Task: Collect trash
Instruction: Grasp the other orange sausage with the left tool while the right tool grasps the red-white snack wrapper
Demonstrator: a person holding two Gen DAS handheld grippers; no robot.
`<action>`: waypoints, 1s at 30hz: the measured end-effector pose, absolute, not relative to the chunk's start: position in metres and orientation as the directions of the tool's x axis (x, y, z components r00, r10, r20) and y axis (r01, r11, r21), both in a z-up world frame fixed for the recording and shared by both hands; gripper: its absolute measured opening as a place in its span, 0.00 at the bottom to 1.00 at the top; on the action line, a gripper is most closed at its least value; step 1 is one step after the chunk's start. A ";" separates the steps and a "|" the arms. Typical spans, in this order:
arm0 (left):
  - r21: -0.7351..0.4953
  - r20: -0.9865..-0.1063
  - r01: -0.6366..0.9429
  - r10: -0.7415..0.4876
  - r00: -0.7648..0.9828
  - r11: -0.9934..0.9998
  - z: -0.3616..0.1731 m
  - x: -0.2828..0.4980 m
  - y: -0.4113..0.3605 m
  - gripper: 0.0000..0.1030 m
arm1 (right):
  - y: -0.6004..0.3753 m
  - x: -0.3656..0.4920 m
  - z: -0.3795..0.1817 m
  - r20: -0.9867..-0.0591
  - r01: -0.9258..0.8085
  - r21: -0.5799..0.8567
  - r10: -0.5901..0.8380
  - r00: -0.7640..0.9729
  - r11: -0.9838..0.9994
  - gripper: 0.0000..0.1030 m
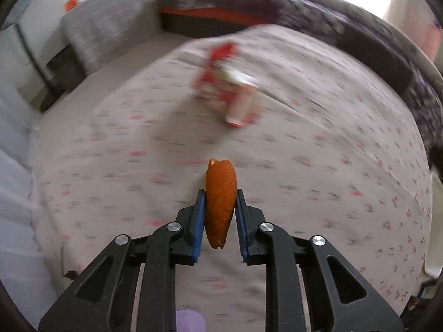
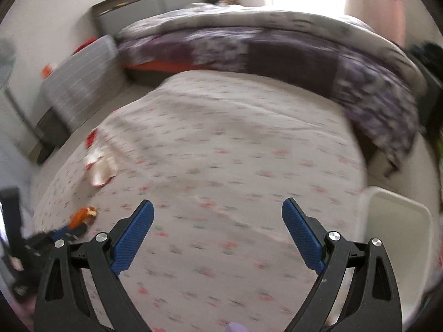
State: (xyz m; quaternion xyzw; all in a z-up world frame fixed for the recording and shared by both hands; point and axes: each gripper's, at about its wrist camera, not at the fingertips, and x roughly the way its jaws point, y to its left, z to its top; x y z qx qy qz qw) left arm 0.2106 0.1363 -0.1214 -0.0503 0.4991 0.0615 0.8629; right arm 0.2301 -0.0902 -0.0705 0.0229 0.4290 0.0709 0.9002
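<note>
My left gripper (image 1: pixel 220 197) is shut on a piece of orange peel (image 1: pixel 220 196) and holds it above the flower-print bed sheet (image 1: pixel 318 171). The peel also shows in the right wrist view (image 2: pixel 80 217) at the lower left, held by the left gripper (image 2: pixel 70 228). A crumpled red and white wrapper (image 1: pixel 231 88) lies on the sheet ahead of the left gripper; it also shows in the right wrist view (image 2: pixel 99 163). My right gripper (image 2: pixel 218 210) is open and empty above the sheet (image 2: pixel 235 152).
A white bin (image 2: pixel 398 235) stands at the bed's right edge. A purple patterned duvet (image 2: pixel 277 49) is bunched at the far side of the bed. A grey striped cushion (image 1: pixel 110 22) leans at the far left by the floor.
</note>
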 end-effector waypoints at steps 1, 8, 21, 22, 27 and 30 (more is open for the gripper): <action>-0.024 -0.859 -0.186 0.075 0.507 0.982 -0.115 0.207 0.155 0.20 | -0.071 0.234 -0.074 -0.769 -0.150 0.095 0.168 0.617 0.984 0.88; -0.079 -0.807 -0.336 0.138 0.575 0.938 -0.078 0.191 0.229 0.20 | 0.039 0.271 -0.096 -0.782 -0.318 0.143 0.304 0.544 0.937 0.88; -0.158 -0.811 -0.434 0.134 0.569 0.887 -0.077 0.191 0.280 0.20 | 0.097 0.351 -0.139 -0.799 -0.318 0.275 0.400 0.448 0.907 0.88; -0.164 -0.814 -0.438 0.130 0.567 0.884 -0.078 0.193 0.282 0.20 | 0.097 0.354 -0.141 -0.797 -0.314 0.289 0.409 0.444 0.904 0.88; -0.172 -0.817 -0.449 0.128 0.563 0.877 -0.079 0.195 0.285 0.20 | 0.107 0.359 -0.150 -0.809 -0.340 0.258 0.395 0.436 0.904 0.66; -0.174 -0.816 -0.452 0.129 0.564 0.875 -0.080 0.196 0.285 0.20 | 0.103 0.356 -0.145 -0.802 -0.335 0.269 0.403 0.442 0.903 0.46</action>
